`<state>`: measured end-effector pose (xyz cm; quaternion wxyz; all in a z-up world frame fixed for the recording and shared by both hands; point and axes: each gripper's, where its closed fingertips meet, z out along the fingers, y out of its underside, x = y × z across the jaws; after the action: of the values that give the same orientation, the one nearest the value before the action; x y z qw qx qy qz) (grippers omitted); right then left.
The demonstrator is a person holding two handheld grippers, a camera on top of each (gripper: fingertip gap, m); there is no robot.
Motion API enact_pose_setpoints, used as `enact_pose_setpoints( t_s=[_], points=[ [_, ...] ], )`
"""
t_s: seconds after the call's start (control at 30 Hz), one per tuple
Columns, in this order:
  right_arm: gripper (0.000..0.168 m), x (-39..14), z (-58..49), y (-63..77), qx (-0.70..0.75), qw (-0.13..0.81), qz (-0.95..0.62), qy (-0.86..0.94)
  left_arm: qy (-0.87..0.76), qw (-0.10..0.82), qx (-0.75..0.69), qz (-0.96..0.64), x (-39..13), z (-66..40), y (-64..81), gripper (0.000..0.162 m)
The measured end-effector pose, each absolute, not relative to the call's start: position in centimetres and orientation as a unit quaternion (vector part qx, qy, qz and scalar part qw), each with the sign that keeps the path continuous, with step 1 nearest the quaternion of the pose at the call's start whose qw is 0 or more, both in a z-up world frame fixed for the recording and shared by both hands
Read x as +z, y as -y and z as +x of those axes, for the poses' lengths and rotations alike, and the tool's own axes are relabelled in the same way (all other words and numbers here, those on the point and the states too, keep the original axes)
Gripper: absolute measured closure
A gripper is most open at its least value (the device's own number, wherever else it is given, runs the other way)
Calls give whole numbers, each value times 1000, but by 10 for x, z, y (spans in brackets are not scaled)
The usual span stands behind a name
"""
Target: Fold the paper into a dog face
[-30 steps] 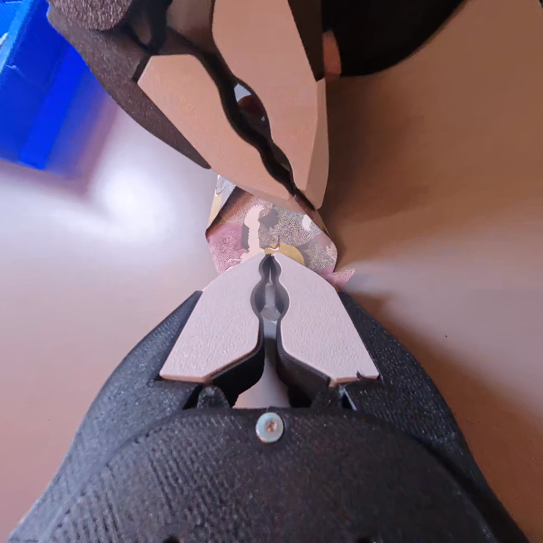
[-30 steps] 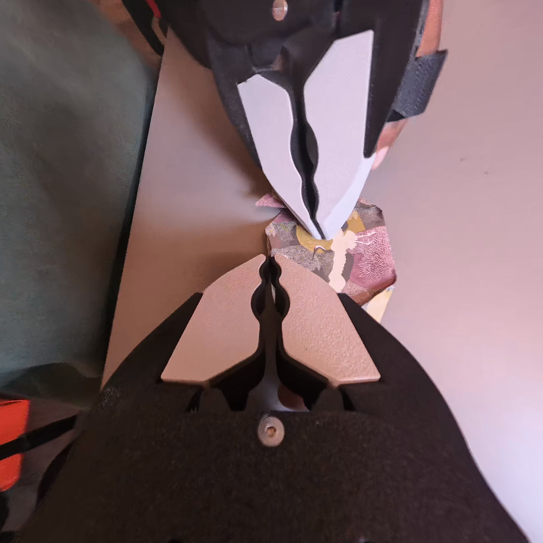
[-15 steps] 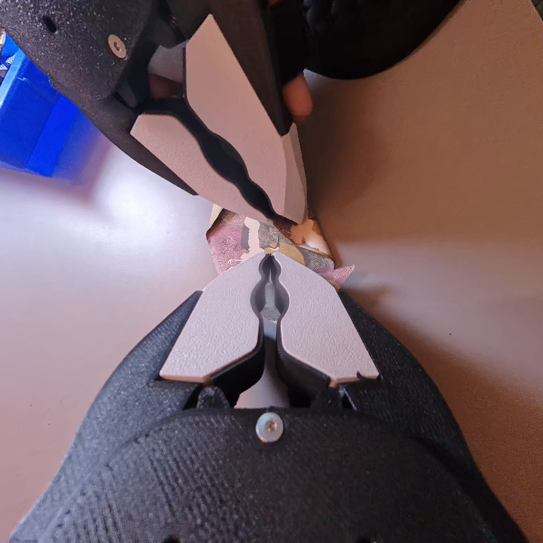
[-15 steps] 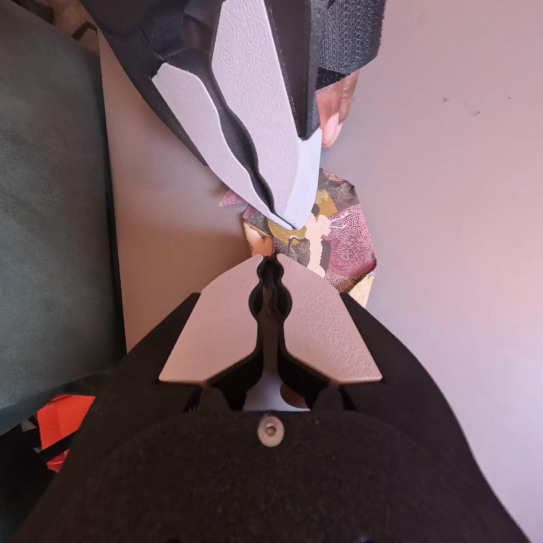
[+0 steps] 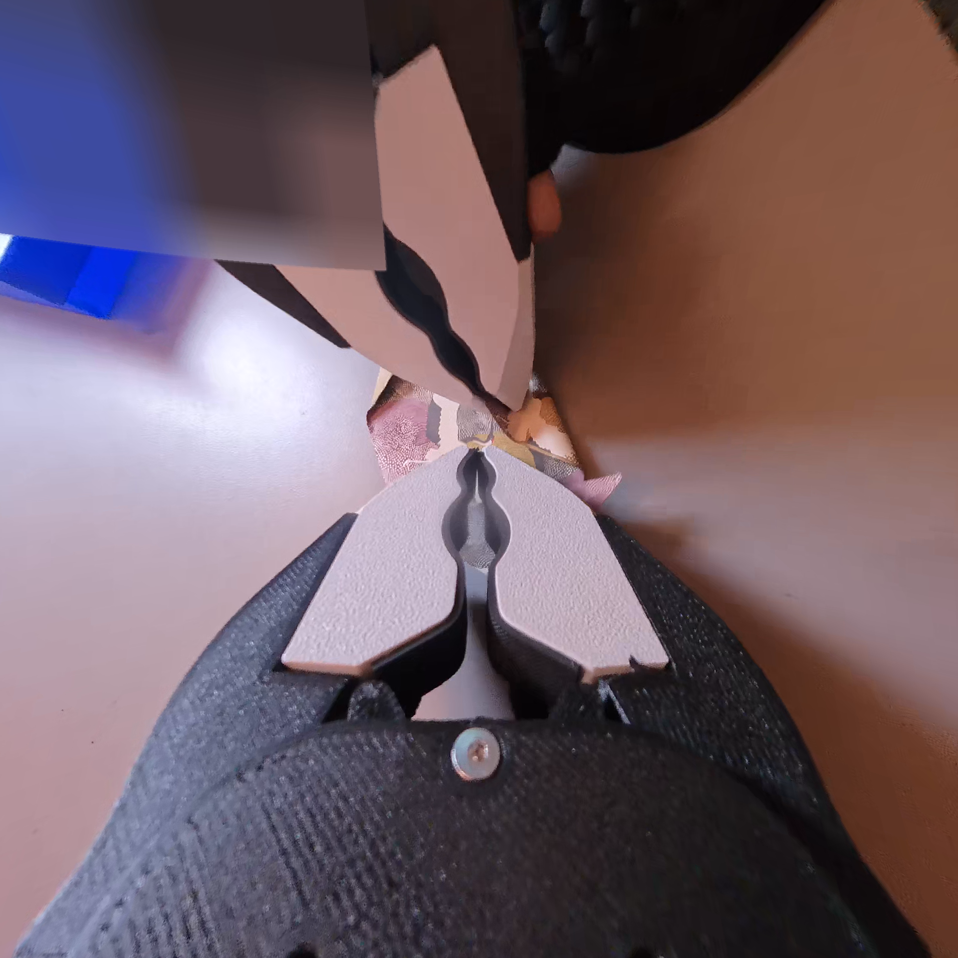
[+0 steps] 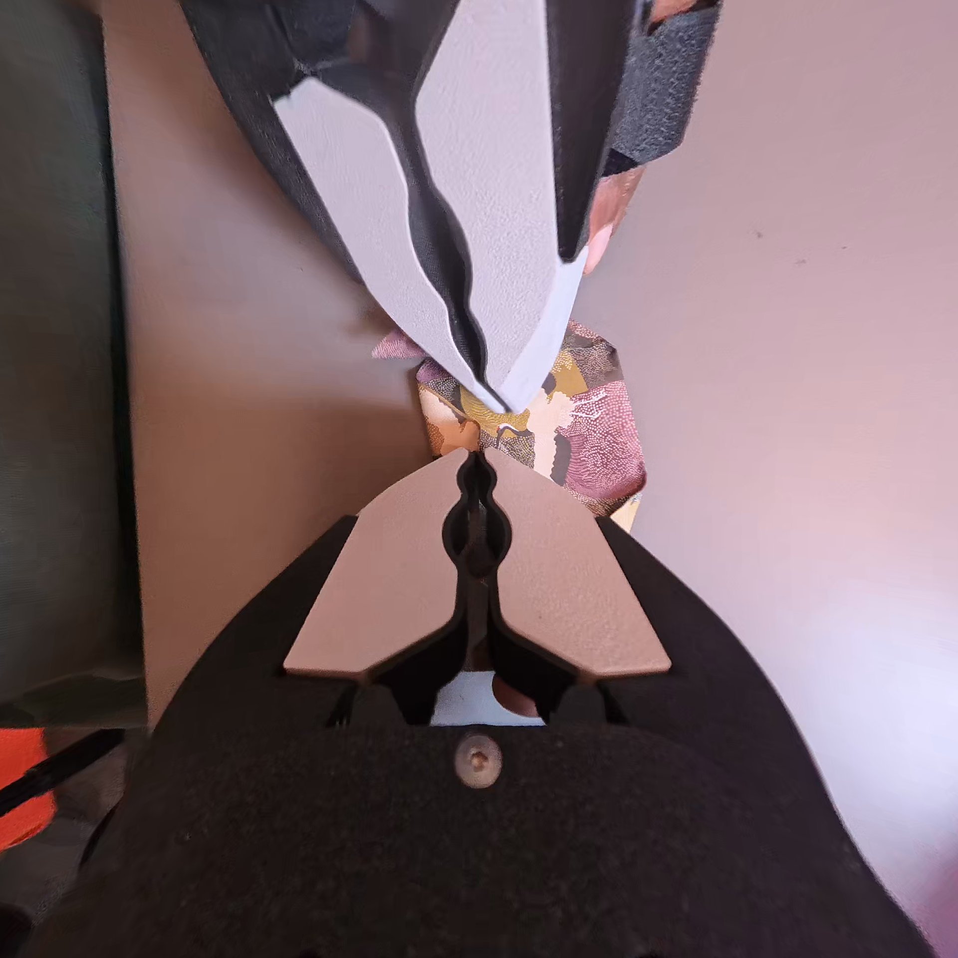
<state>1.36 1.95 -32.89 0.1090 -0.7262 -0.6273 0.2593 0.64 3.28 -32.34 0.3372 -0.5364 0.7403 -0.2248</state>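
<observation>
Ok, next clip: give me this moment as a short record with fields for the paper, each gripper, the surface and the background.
paper: small patterned sheet, already folded, lying on the table
left gripper: jaws together, tips on the paper's near edge
right gripper: jaws together, tips at the paper's edge
grip: cannot tell whether either pinches the paper or only presses it
surface: plain pale table
background: blue box, partly blurred

Most of paper [image 6: 596, 446] under both tongs' tips.

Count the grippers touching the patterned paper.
2: the left gripper shut at the paper's near edge in its own view; the right gripper shut, tips down on the far part.
</observation>
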Motion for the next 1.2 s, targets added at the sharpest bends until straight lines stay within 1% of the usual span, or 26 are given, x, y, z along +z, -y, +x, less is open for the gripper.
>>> enact_pose_setpoints(
  t_s=[0.17, 0.33, 0.63, 0.67, 0.77, 0.83, 0.9, 1.0, 1.2],
  points=[
    [168, -329, 14, -20, 235, 139, -717, 641, -728, 336, -288, -524, -302, 7, -15, 162],
    [168, -329, 14, -20, 239, 146, -717, 639, -763, 302, -247, -515, -322, 4, -4, 162],
    [166, -328, 15, -22, 244, 155, -722, 629, -756, 271, -231, -549, -328, 2, -3, 162],
    [161, -326, 16, -24, 248, 162, -723, 624, -756, 271, -229, -551, -328, 2, -3, 162],
    [160, -299, 19, -27, 276, 216, -709, 612, -752, 267, -227, -558, -328, 2, -3, 162],
    [160, -280, 19, -19, 285, 262, -674, 628, -752, 266, -227, -559, -328, 2, -3, 162],
    [166, -279, 17, -9, 261, 283, -654, 651, -751, 264, -229, -560, -328, 2, -3, 162],
    [168, -303, 11, -2, 215, 265, -655, 674, -753, 263, -229, -558, -328, 2, -3, 162],
    [168, -327, 3, -2, 221, 210, -664, 683, -749, 269, -229, -560, -328, 2, -3, 162]
  ],
)
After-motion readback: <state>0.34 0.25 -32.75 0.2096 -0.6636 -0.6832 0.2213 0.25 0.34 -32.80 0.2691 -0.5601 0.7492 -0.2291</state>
